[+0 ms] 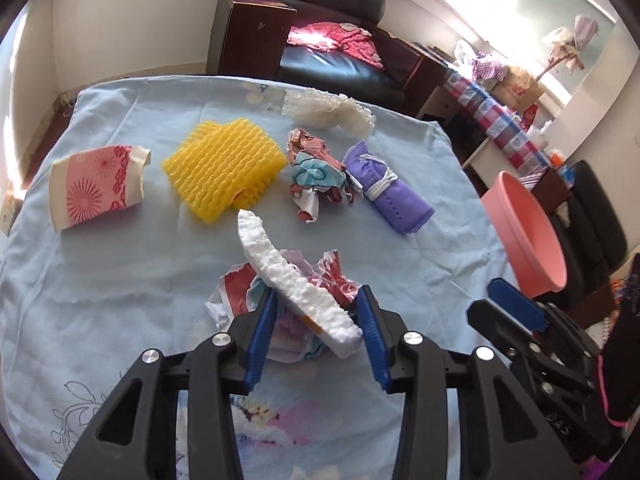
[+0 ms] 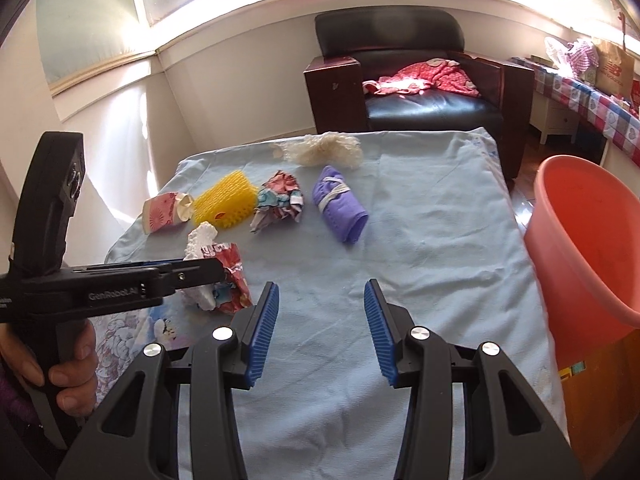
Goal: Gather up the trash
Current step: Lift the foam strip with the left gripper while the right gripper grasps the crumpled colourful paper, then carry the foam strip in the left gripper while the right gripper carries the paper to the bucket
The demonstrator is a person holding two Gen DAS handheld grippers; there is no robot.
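Observation:
My left gripper (image 1: 319,291) has its blue pads against both sides of a crumpled red-and-white paper wad (image 1: 236,292), with a white styrofoam strip (image 1: 280,268) lying across it between the jaws. In the right wrist view the left gripper (image 2: 220,270) reaches in from the left over that wad (image 2: 234,276). My right gripper (image 2: 322,285) hovers open above the bare blue cloth (image 2: 420,240), nothing between its fingers. Farther back lie a squashed paper cup (image 1: 96,188), a yellow foam net (image 1: 224,164), another crumpled paper (image 1: 316,176), a rolled purple mask (image 1: 384,188) and a white foam net (image 1: 328,110).
A pink plastic basin (image 2: 588,240) stands off the table's right edge. A black armchair (image 2: 420,92) with red clothing sits behind the table. A person's hand (image 2: 68,372) grips the left handle. A cluttered side table (image 2: 592,92) runs along the right wall.

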